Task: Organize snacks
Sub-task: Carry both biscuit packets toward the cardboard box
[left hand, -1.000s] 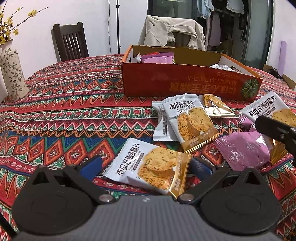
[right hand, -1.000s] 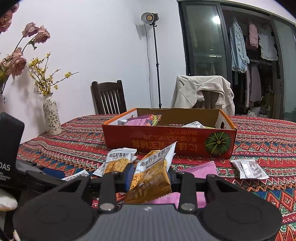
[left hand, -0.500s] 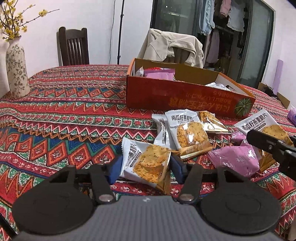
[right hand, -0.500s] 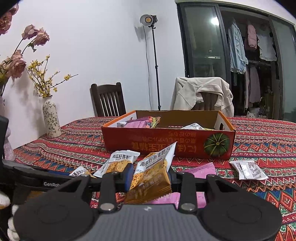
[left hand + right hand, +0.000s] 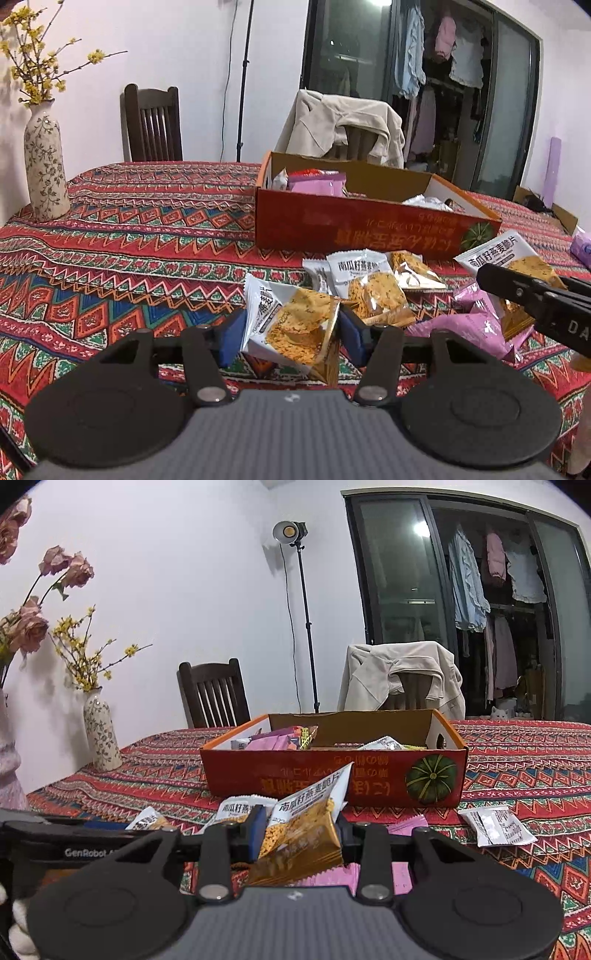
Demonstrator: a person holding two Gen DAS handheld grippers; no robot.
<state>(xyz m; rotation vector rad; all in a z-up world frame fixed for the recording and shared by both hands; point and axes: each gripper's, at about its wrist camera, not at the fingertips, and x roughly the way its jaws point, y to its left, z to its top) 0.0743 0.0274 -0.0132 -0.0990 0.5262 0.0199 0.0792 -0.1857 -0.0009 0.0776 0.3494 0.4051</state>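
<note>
My left gripper (image 5: pixel 291 328) is shut on a white-and-gold cracker packet (image 5: pixel 291 325) and holds it above the tablecloth. My right gripper (image 5: pixel 301 830) is shut on another cracker packet (image 5: pixel 303 834), also lifted; it also shows at the right of the left wrist view (image 5: pixel 517 266). An orange cardboard box (image 5: pixel 369 229) (image 5: pixel 332 779) with several snacks inside stands beyond both grippers. More cracker packets (image 5: pixel 369 288) and pink packets (image 5: pixel 465 328) lie loose on the cloth in front of the box.
A patterned red tablecloth (image 5: pixel 129 240) covers the table. A floral vase (image 5: pixel 46 173) stands at the far left. A small white packet (image 5: pixel 495 825) lies right of the box. Chairs (image 5: pixel 153 123), one with a beige jacket (image 5: pixel 399 675), stand behind the table.
My left gripper closed on the cracker packet that lay on the cloth and lifted it. My right gripper kept its packet and rose slightly.
</note>
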